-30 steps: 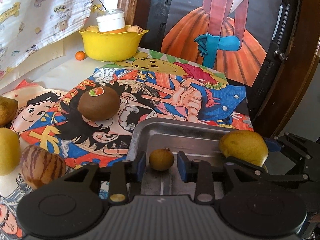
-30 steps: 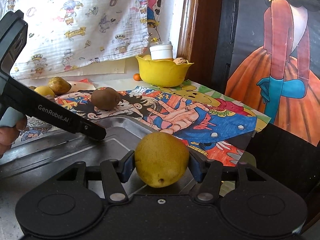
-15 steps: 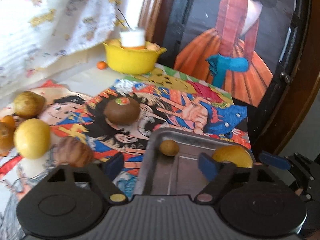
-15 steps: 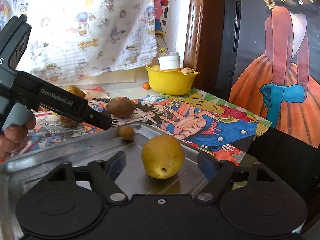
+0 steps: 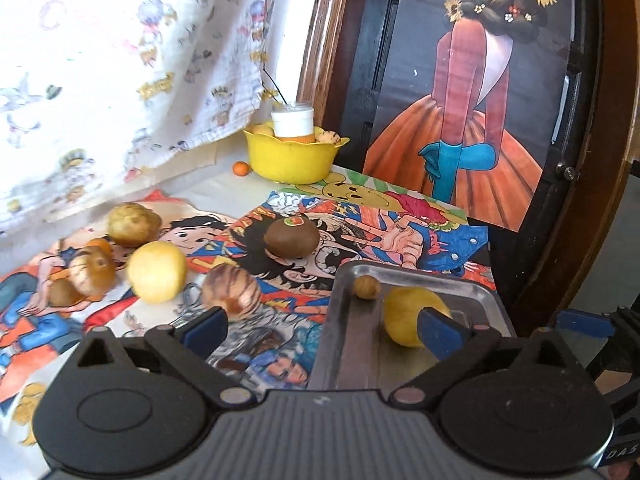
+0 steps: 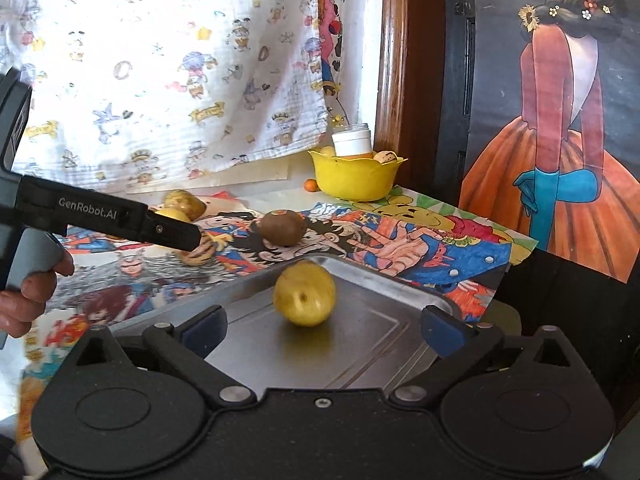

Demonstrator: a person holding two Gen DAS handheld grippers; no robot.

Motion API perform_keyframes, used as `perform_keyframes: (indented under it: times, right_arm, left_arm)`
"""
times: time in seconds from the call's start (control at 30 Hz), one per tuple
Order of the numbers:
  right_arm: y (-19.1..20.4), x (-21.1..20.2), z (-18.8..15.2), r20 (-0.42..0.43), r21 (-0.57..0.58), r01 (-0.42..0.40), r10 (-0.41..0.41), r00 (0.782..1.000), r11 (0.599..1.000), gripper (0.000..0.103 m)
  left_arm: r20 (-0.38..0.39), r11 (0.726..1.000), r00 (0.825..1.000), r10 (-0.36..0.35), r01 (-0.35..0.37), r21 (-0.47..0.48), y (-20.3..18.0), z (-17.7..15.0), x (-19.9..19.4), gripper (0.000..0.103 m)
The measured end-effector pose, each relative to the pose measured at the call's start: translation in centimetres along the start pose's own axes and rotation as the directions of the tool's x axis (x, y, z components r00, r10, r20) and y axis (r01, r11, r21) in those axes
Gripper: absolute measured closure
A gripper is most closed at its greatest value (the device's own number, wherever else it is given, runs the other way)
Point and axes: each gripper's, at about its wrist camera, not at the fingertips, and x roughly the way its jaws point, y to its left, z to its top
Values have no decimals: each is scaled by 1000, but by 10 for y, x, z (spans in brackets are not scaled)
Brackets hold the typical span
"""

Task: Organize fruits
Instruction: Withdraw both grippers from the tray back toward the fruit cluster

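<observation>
A yellow fruit [image 6: 304,294] lies loose in the metal tray [image 6: 380,280], ahead of my right gripper [image 6: 324,328]. That gripper's jaws are opening wide, and its pads stand clear of the fruit. In the left wrist view the same yellow fruit [image 5: 408,312] shares the tray [image 5: 420,276] with a small brown fruit [image 5: 366,287]. My left gripper [image 5: 323,330] hovers over the tray's near left corner, jaws opening, nothing between them. A brown fruit with a sticker [image 5: 292,238], a striped fruit [image 5: 231,292] and another yellow fruit [image 5: 157,272] lie on the cartoon cloth.
A yellow bowl [image 5: 292,156] holding a white-capped jar and fruit stands at the back, a small orange [image 5: 241,168] beside it. More fruit [image 5: 132,224] lies far left. A hand [image 6: 28,300] holds the left gripper. A painted panel rises behind the tray.
Both grippers let go, opened wide and drew back and up. The small brown fruit and the yellow fruit now rest in the tray.
</observation>
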Motion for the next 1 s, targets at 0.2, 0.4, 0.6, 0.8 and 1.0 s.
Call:
perform_keyframes:
  times: [0.2, 0.4, 0.6, 0.8, 1.0]
  right_arm:
    - [20, -27, -9, -43, 48, 11, -9, 999, 999, 1]
    - [42, -46, -17, -88, 70, 14, -8, 996, 997, 1]
    - [64, -59, -20, -144, 65, 7, 2, 990, 998, 1]
    - [84, -63, -25, -179, 61, -7, 18, 984, 998, 1]
    - [98, -64, -25, -221, 61, -25, 38, 975, 998, 1]
  left_arm:
    - [17, 999, 1000, -2, 1, 46, 7, -17, -32, 0]
    - [3, 994, 1000, -18, 18, 109, 10, -36, -57, 0]
    - [-21, 989, 1000, -13, 16, 148, 16, -53, -76, 0]
    - [-47, 988, 999, 16, -8, 152, 29, -68, -91, 0]
    - [-75, 988, 996, 46, -34, 151, 42, -75, -97, 0]
